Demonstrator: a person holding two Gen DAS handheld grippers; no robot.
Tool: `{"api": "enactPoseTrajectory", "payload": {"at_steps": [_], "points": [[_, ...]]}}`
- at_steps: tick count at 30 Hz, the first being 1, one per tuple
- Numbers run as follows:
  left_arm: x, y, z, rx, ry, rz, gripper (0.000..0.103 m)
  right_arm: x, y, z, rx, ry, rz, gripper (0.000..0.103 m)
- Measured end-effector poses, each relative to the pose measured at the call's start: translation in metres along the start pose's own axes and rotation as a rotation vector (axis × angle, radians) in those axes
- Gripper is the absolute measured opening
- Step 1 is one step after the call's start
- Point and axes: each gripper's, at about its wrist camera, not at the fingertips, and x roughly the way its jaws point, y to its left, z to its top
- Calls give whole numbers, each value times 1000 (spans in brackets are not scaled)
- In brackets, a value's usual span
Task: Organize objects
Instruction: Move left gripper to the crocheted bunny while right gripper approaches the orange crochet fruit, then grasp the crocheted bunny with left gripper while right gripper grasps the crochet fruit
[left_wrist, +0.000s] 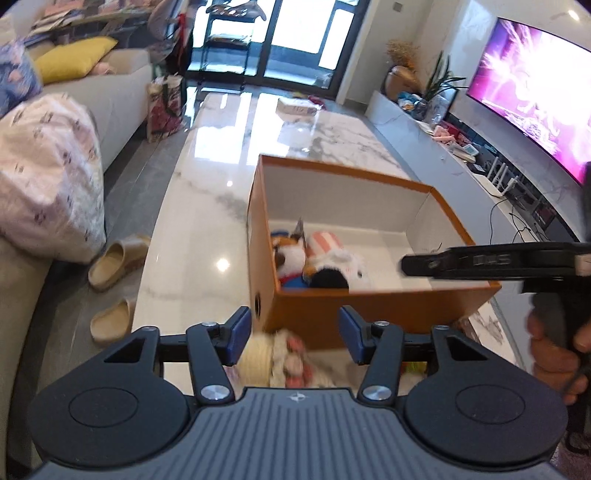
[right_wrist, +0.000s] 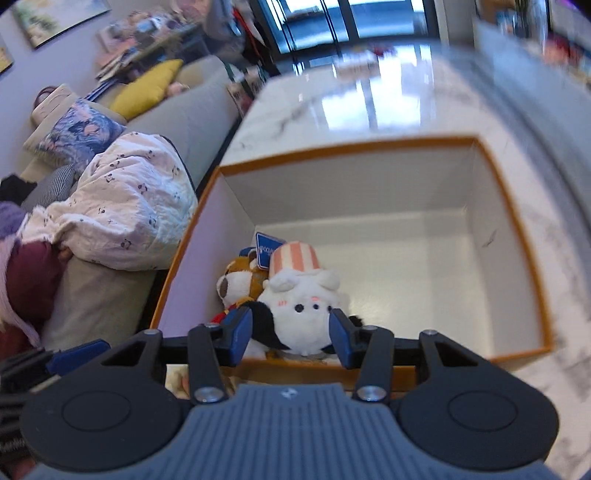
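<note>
An orange box (left_wrist: 369, 314) with a white inside stands on the marble table; it also shows in the right wrist view (right_wrist: 532, 258). In its near left corner lie a white plush with a striped pink hat (right_wrist: 303, 299) and a brown-and-white plush dog (right_wrist: 236, 284); both show in the left wrist view, the white plush (left_wrist: 332, 258) beside the dog (left_wrist: 286, 254). My left gripper (left_wrist: 295, 334) is open, just above a cream and pink plush (left_wrist: 280, 356) lying on the table in front of the box. My right gripper (right_wrist: 291, 339) is open and empty over the box's near wall.
The marble table (left_wrist: 207, 206) runs ahead, with a small white box (left_wrist: 295, 107) at its far end. A sofa with a bundled quilt (left_wrist: 44, 177) lies to the left, slippers (left_wrist: 114, 258) on the floor. A TV (left_wrist: 535, 88) and a low cabinet stand to the right.
</note>
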Motion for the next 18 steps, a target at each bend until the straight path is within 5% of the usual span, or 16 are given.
{"api": "enactPoseTrajectory", "payload": {"at_steps": [5,10,18], "points": [[11,7,-28,-121,40,51,70,-25,0,-27,-44,-56,-33,49],[30,18,-49,-275,98,48,72,-16,-10,-55,-62,-16,-100,51],[42,20,-48,-335,58,93,85,-3,-23,-78,-103,26,-127,56]]}}
